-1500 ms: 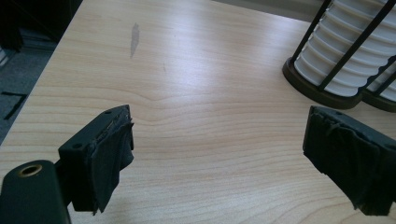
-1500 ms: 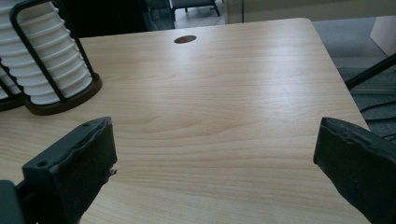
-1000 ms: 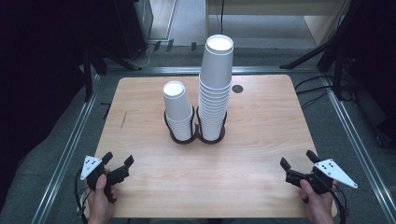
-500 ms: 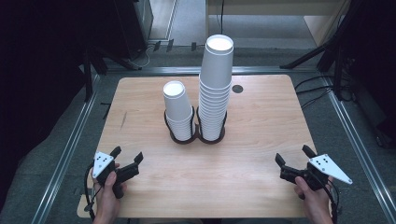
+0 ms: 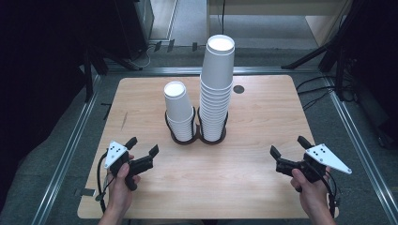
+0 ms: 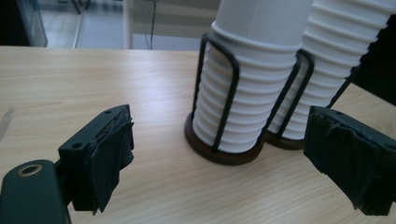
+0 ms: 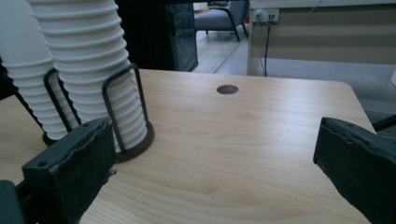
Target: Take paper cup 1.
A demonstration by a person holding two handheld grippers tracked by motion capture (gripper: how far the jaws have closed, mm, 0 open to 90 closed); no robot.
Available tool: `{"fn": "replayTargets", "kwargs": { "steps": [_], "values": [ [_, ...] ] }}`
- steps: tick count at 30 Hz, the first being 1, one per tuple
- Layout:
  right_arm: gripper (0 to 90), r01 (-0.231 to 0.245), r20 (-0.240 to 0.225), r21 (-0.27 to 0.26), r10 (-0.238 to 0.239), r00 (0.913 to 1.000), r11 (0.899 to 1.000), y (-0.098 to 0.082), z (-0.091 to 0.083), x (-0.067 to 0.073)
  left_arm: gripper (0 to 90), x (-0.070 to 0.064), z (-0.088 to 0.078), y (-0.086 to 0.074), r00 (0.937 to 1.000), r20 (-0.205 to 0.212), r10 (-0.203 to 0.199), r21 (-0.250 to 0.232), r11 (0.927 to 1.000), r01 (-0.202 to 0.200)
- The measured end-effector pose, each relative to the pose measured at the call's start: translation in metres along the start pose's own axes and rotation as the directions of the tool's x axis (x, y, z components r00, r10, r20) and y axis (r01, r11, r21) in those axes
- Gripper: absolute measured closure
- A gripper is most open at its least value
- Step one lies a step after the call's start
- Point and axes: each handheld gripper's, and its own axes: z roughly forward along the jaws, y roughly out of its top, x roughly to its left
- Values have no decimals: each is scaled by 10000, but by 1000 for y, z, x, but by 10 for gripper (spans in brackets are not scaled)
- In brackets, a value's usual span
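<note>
Two stacks of white paper cups stand in a black wire double holder (image 5: 197, 136) at the middle of the wooden table (image 5: 263, 117): a short stack (image 5: 178, 110) on the left and a tall stack (image 5: 217, 89) on the right. My left gripper (image 5: 142, 145) hovers near the front left, open and empty, pointing toward the holder. In the left gripper view the short stack (image 6: 252, 88) and tall stack (image 6: 327, 74) lie ahead of the open left gripper (image 6: 231, 161). My right gripper (image 5: 288, 146) hovers at the front right, open and empty. The right gripper view shows the tall stack (image 7: 93, 60) beyond the right gripper (image 7: 219, 168).
A round cable hole (image 5: 239, 89) sits in the table behind the tall stack. Metal rails (image 5: 70, 154) run along the table's sides, with dark stands and cables (image 5: 319, 89) on the floor beyond. Bare wood lies between the grippers and the holder.
Both hands have risen and come forward from the front edge. The left gripper shifted right toward the holder, the right gripper slightly left. Jaws stay as wide as before.
</note>
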Motion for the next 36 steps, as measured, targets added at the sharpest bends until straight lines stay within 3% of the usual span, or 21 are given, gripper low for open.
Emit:
{"fn": "replayTargets", "kwargs": {
  "steps": [1,11,26,31,36],
  "values": [
    [0,2,-58,-40,-2,10000,10000,3,1,1,89,-8,4,5,9999,145,52,-52,10000,-52],
    [0,-80,-330,-422,66,9994,9991,30,11,11,89,-38,23,16,9967,650,484,-25,9988,-483],
    [0,-39,-963,-509,-11,9954,9987,57,28,32,89,-64,41,32,9920,1102,617,-8,9981,-620],
    [0,33,-782,-452,-68,9969,9990,65,34,40,89,-72,47,36,9904,1246,605,12,9981,-611],
    [0,-109,-898,-523,62,9959,9986,73,39,45,87,-78,51,39,9896,1285,643,-32,9979,-644]
  ]
}}
